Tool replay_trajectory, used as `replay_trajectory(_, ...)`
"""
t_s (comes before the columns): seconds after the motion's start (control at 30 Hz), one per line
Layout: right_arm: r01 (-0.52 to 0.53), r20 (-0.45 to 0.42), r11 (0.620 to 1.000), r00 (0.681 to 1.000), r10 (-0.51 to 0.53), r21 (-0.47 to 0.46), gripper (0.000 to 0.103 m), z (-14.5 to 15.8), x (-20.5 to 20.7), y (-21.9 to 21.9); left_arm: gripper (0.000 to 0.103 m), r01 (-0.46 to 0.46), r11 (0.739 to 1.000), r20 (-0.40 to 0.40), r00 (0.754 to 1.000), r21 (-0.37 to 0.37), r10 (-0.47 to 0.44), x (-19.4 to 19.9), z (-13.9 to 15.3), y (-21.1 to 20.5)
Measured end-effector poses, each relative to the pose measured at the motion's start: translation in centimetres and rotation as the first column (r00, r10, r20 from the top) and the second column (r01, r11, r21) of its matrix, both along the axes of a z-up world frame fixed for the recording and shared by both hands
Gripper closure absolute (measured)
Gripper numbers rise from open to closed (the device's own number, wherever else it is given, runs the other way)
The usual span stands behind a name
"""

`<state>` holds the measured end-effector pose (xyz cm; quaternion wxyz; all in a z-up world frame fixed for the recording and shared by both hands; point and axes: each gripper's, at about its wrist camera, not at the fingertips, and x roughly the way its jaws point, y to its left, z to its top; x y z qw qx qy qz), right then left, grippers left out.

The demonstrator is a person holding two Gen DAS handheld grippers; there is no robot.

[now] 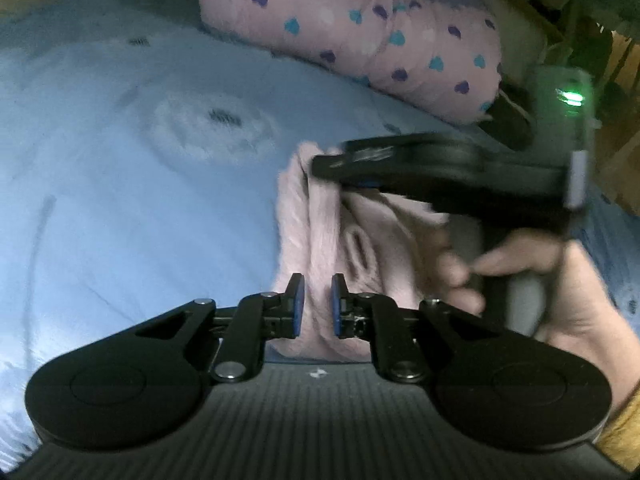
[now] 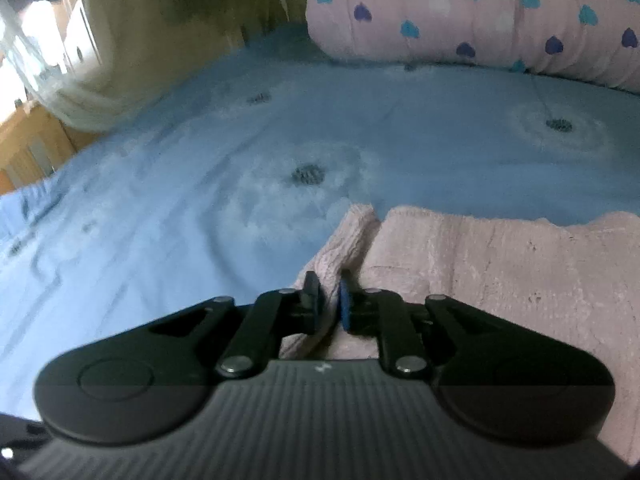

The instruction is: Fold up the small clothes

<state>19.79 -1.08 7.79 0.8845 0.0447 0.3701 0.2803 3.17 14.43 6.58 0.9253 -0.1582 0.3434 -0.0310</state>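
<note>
A fluffy pale pink garment point(image 1: 320, 232) lies bunched on the blue bedsheet point(image 1: 120, 200). At the bottom of the left wrist view, my left gripper point(image 1: 317, 304) is shut on a fold of its near edge, with the cloth pinched between the blue pads. My right gripper point(image 1: 320, 166) comes in from the right, held by a hand point(image 1: 560, 280), and its tip sits on the garment's far part. In the right wrist view the garment point(image 2: 480, 264) spreads to the right, and the right gripper point(image 2: 329, 304) has a ridge of its edge between narrowly set pads.
A rolled pink quilt with blue and purple hearts point(image 1: 360, 28) point(image 2: 480, 12) lies along the far side of the bed. The blue sheet point(image 2: 160, 220) stretches to the left. A pale net curtain point(image 2: 80, 100) and wooden furniture point(image 2: 28, 148) stand past the bed's left edge.
</note>
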Motion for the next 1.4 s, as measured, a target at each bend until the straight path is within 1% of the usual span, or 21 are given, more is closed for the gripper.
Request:
replay_trajectory(0.03,0.01,-0.003,0.999,1.0,-0.009,0.044,0.083,0.5,0.0,-0.7,0.088,-0.012,1.0,0.007,1.0,0.006,0.012,-0.1,0.2,0.2)
replay_trajectory(0.1,0.037,-0.008,0.99,0.999,-0.037,0.136,0.083,1.6,0.2,-2.2,0.088,-0.021,1.0,0.01,1.0,-0.002,0.021,-0.1,0.4,0.3)
replay_trajectory(0.17,0.056,-0.021,0.985,0.998,-0.054,0.165,0.082,2.3,0.4,-2.8,0.088,-0.02,1.0,-0.005,1.0,-0.006,0.02,0.1,0.1,0.2)
replay_trajectory(0.23,0.048,-0.034,0.988,0.998,-0.044,0.145,0.082,2.4,0.5,-2.5,0.088,-0.016,1.0,-0.018,1.0,0.001,0.016,0.4,0.0,0.0)
replay_trajectory(0.33,0.001,-0.067,0.999,0.998,0.003,0.05,0.082,1.3,0.6,-0.2,0.088,-0.016,1.0,-0.024,1.0,0.023,0.017,1.0,0.0,-0.4)
replay_trajectory(0.4,-0.051,-0.101,0.998,0.993,0.053,0.028,0.082,0.0,0.2,1.5,0.088,-0.031,0.998,-0.06,0.998,0.063,0.035,1.4,-0.5,-0.3)
replay_trajectory(0.43,-0.062,-0.11,0.998,0.992,0.064,0.023,0.082,-0.4,0.1,2.1,0.087,-0.052,0.995,-0.085,0.995,0.09,0.06,1.6,-0.9,-0.2)
replay_trajectory(0.47,-0.057,-0.104,0.998,0.993,0.059,0.017,0.082,-0.7,0.1,2.4,0.087,-0.068,0.993,-0.099,0.992,0.1,0.078,1.7,-1.1,-0.1)
replay_trajectory(0.5,-0.045,-0.101,0.999,0.994,0.048,0.031,0.082,-0.6,0.1,2.2,0.087,-0.072,0.994,-0.108,0.991,0.087,0.081,1.7,-1.2,0.2)
replay_trajectory(0.57,-0.01,-0.117,0.996,0.993,0.02,0.091,0.082,0.2,0.2,1.0,0.087,-0.073,0.996,-0.101,0.992,0.043,0.077,1.3,-0.9,0.9)
replay_trajectory(0.6,0.008,-0.108,0.993,0.994,0.005,0.119,0.082,0.9,0.3,0.1,0.087,-0.071,0.997,-0.091,0.993,0.031,0.074,0.9,-0.6,1.1)
replay_trajectory(0.63,0.022,-0.086,0.992,0.996,-0.011,0.127,0.082,1.5,0.2,-0.5,0.087,-0.069,0.997,-0.075,0.995,0.029,0.071,0.6,-0.3,1.1)
replay_trajectory(0.7,0.055,-0.026,0.993,0.998,-0.053,0.102,0.082,2.8,0.0,-1.6,0.087,-0.057,0.998,-0.042,0.997,0.031,0.058,0.0,0.2,0.9)
replay_trajectory(0.73,0.071,-0.01,0.994,0.997,-0.07,0.084,0.082,3.1,0.0,-2.0,0.087,-0.042,0.999,-0.022,0.999,0.032,0.043,-0.3,0.5,0.7)
replay_trajectory(0.83,0.1,0.005,0.995,0.995,-0.1,-0.011,0.082,3.2,0.0,-2.1,0.087,0.011,1.0,0.03,0.999,0.013,-0.011,-1.0,1.3,-0.1)
replay_trajectory(0.9,0.098,0.01,0.993,0.995,-0.097,-0.059,0.082,2.7,-0.4,-1.8,0.087,0.058,0.998,0.06,0.997,-0.005,-0.058,-1.8,1.7,-0.8)
replay_trajectory(0.93,0.091,0.011,0.994,0.996,-0.091,-0.068,0.082,2.5,-0.6,-1.6,0.087,0.087,0.996,0.073,0.994,-0.016,-0.086,-1.9,1.7,-1.1)
replay_trajectory(1.03,0.066,0.014,0.992,0.998,-0.065,-0.109,0.082,1.6,-0.9,-0.6,0.087,0.146,0.988,0.06,0.988,-0.055,-0.143,-1.6,1.2,-1.9)
replay_trajectory(1.13,0.075,0.056,0.979,0.996,-0.066,-0.191,0.07,1.2,-1.1,0.5,0.087,0.189,0.978,0.024,0.982,-0.093,-0.187,-0.9,0.4,-2.4)
replay_trajectory(1.27,0.072,0.062,0.969,0.996,-0.059,-0.236,0.07,0.4,-0.6,0.7,0.087,0.212,0.975,0.027,0.977,-0.064,-0.211,-0.8,0.0,-3.3)
replay_trajectory(1.4,0.093,0.056,0.974,0.995,-0.083,-0.206,0.071,0.1,-0.8,-0.3,0.087,0.225,0.974,0.033,0.974,-0.028,-0.224,-0.4,-0.3,-3.7)
